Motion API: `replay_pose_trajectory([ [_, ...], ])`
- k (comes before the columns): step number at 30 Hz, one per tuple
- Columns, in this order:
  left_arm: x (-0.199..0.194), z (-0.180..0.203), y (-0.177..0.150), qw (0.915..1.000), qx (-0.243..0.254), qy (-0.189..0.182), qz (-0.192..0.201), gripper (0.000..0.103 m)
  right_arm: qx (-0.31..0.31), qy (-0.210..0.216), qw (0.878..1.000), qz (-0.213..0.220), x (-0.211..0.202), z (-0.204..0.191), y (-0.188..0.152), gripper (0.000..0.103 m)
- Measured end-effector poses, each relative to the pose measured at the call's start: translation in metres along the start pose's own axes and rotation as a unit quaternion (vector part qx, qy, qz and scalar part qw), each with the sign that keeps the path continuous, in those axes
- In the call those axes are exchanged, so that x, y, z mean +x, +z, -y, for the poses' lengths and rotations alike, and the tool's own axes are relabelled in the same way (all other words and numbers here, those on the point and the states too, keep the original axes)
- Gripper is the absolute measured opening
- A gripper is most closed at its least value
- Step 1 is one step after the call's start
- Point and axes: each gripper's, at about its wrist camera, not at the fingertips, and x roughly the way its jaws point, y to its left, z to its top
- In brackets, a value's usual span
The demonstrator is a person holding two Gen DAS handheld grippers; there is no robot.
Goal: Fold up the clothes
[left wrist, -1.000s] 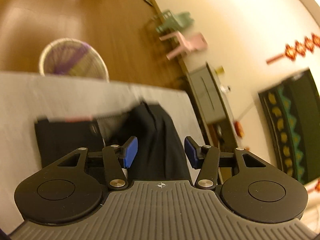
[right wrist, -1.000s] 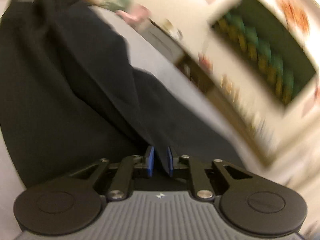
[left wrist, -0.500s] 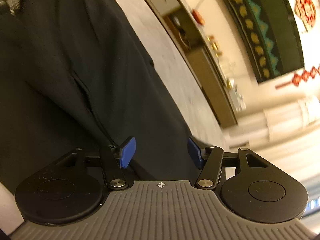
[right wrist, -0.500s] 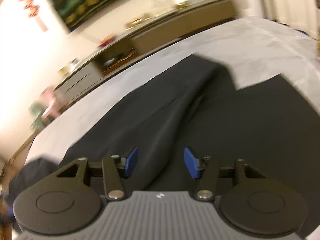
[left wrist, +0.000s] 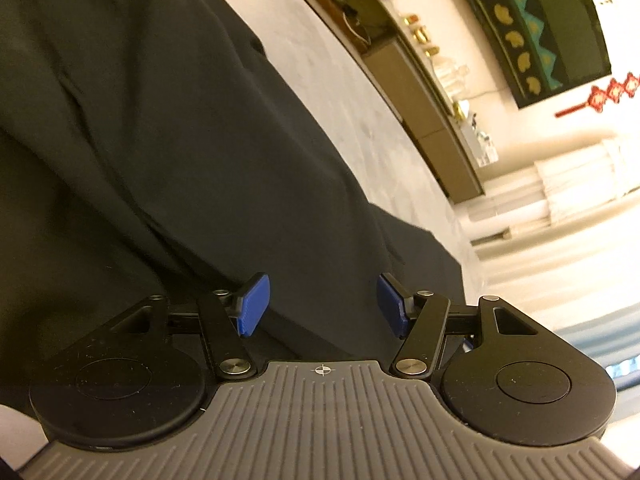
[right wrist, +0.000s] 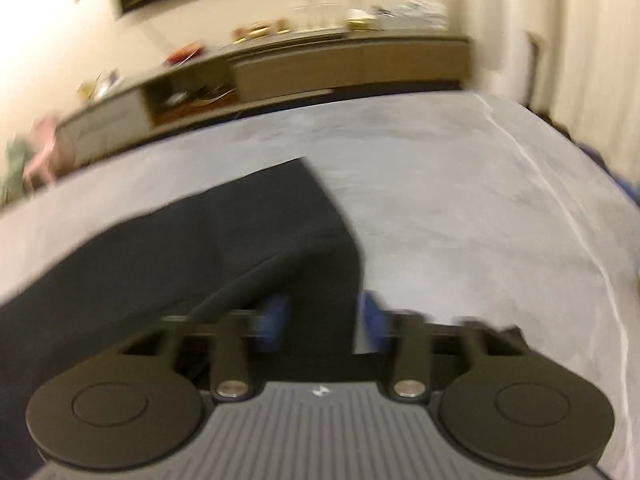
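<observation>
A black garment (left wrist: 160, 140) lies spread over a grey-covered bed (left wrist: 328, 80), with a long crease running along it. My left gripper (left wrist: 322, 306) hovers low over the garment's near edge, open, its blue pads on either side of the cloth. In the right wrist view the same black garment (right wrist: 200, 240) ends in a squared corner on the grey cover (right wrist: 460, 200). My right gripper (right wrist: 324, 316) is open at that corner's edge, its blue pads blurred, with the cloth's edge lying between them.
A long low wooden sideboard (right wrist: 320, 64) with small items on top runs along the far wall (left wrist: 440, 92). A dark patterned hanging (left wrist: 532, 20) and red ornaments are on the wall. Pale curtains (left wrist: 560, 200) stand at the right. A pink chair (right wrist: 40, 152) sits at far left.
My right gripper let go of the black cloth, opened, and swung to the garment's corner. My left gripper moved from above the bed down close over the garment, staying open.
</observation>
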Motion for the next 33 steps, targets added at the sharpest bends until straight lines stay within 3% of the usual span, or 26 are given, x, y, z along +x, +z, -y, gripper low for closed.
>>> replay_pose_trajectory([
  [1, 0.003, 0.004, -0.001, 1.0000, 0.005, -0.002, -0.002, 0.049, -0.027, -0.008, 1.000, 0.000, 0.002, -0.009, 0.002, 0.004],
  [3, 0.009, 0.011, -0.004, 0.9999, 0.014, -0.005, -0.006, 0.049, -0.047, -0.010, 0.999, 0.005, 0.002, -0.019, 0.008, 0.003],
  [5, 0.016, 0.020, -0.008, 0.9997, 0.023, -0.007, -0.010, 0.049, -0.034, 0.004, 0.998, 0.050, -0.022, -0.022, 0.019, 0.003],
  [7, 0.019, 0.027, -0.011, 0.9995, 0.029, -0.008, -0.007, 0.049, 0.018, 0.056, 0.992, 0.109, -0.071, -0.013, 0.041, 0.003],
  [9, 0.019, 0.031, -0.010, 0.9996, 0.026, -0.009, 0.002, 0.049, 0.079, 0.110, 0.978, 0.160, -0.130, 0.004, 0.053, 0.003],
  [13, 0.020, 0.035, -0.006, 0.9998, 0.012, -0.011, 0.012, 0.049, 0.161, 0.152, 0.951, 0.216, -0.223, 0.044, 0.026, 0.003],
  [16, 0.026, 0.039, -0.006, 0.9999, 0.011, -0.010, 0.004, 0.049, 0.168, 0.086, 0.970, 0.156, -0.210, 0.067, -0.027, 0.003],
  [18, 0.028, 0.039, -0.010, 0.9999, 0.013, -0.008, -0.001, 0.048, 0.181, 0.044, 0.980, 0.075, -0.180, 0.081, -0.056, 0.003],
  [20, 0.029, 0.039, -0.013, 0.9999, 0.015, -0.003, -0.001, 0.048, 0.194, 0.015, 0.981, -0.005, -0.151, 0.092, -0.078, 0.004],
  [23, 0.025, 0.034, -0.016, 0.9999, 0.010, 0.000, 0.002, 0.048, 0.157, 0.014, 0.987, 0.018, -0.156, 0.086, -0.073, 0.004],
  [30, 0.013, 0.009, -0.024, 0.9998, -0.015, 0.009, 0.006, 0.048, 0.190, 0.042, 0.981, -0.008, -0.145, 0.085, -0.079, 0.004],
  [33, 0.007, -0.006, -0.031, 0.9994, -0.033, 0.012, 0.003, 0.048, 0.205, 0.040, 0.978, 0.003, -0.154, 0.088, -0.081, 0.004],
])
